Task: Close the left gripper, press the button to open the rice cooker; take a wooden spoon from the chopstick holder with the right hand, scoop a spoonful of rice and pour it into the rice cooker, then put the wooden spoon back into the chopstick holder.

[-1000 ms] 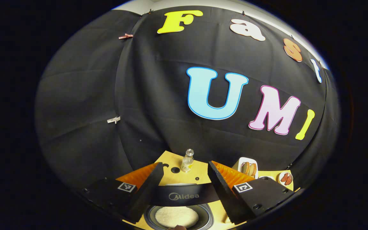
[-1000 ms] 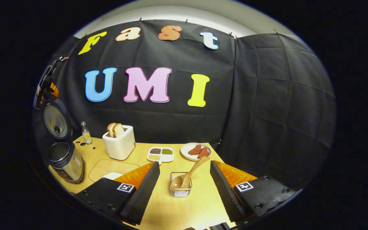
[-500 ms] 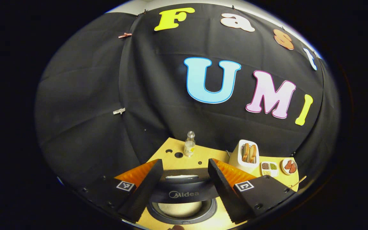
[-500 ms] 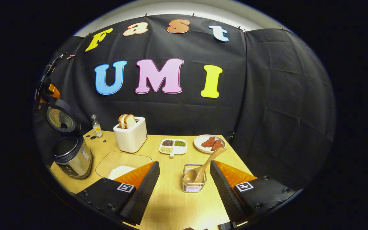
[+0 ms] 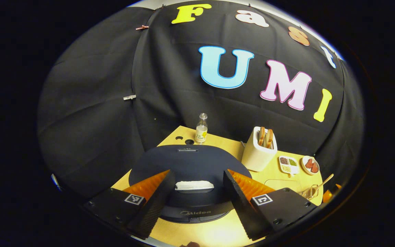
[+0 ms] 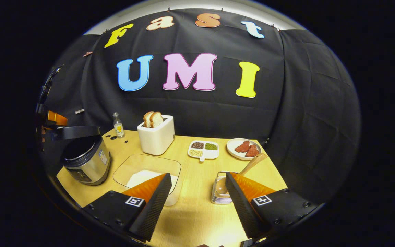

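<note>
Hovering over the cooker (image 5: pixel 187 164), the left gripper (image 5: pixel 195 178) has its jaws spread, nothing between them; the lid (image 6: pixel 75 132) sits low over the pot, a gap still showing. Right gripper (image 6: pixel 197 181) is open too, above the table (image 6: pixel 197 212). Spoon (image 6: pixel 249 168) leans in the holder (image 6: pixel 219 197), just beside its right finger (behind it, partly hidden). Rice (image 6: pixel 142 176) lies in the clear tub nr the cooker.

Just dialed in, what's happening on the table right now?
The left gripper hovers, jaws open, over the rice cooker, whose lid is nearly down. The right gripper, also open and empty, sits near the holder with the wooden spoon in it, beside the rice container.
</note>
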Motion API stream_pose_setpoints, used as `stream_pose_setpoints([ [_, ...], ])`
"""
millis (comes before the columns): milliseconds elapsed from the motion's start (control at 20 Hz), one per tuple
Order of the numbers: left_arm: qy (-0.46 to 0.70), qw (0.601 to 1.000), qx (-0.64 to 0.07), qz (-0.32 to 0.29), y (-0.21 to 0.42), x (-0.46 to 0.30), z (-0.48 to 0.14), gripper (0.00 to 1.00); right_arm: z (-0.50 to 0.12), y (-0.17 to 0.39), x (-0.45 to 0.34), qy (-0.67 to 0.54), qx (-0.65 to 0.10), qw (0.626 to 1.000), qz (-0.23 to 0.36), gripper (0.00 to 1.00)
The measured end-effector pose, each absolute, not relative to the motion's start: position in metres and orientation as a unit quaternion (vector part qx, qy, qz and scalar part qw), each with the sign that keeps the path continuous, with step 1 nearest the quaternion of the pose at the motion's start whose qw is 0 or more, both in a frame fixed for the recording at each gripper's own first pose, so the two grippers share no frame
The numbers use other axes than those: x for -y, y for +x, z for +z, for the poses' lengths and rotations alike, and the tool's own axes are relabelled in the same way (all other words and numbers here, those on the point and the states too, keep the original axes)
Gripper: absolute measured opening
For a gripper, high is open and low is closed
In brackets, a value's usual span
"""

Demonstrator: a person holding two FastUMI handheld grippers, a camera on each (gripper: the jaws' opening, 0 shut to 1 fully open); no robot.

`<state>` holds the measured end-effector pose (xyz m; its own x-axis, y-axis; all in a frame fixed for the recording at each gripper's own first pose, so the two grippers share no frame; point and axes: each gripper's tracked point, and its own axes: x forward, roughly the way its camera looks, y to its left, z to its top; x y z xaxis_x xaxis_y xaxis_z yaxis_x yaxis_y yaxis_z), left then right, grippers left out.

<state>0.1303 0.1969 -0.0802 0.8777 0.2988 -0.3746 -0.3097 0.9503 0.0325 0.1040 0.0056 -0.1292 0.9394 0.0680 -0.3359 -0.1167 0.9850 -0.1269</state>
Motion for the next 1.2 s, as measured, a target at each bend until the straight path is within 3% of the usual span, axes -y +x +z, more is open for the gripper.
stream_pose_setpoints([
  [450, -0.010, 0.961, -0.219, 0.168, 0.122, -0.203, -0.145, 0.99, -0.143, 0.104, -0.011, -0.084, -0.187, 0.977, 0.057, 0.98],
  [600, 0.040, 0.959, -0.222, 0.170, 0.128, -0.208, -0.145, 1.00, -0.146, 0.102, -0.011, -0.086, -0.192, 0.975, 0.066, 0.98],
  [1200, 0.025, 0.970, -0.179, 0.164, 0.118, -0.193, -0.138, 0.98, -0.139, 0.096, -0.002, -0.059, -0.191, 0.977, 0.072, 0.98],
])
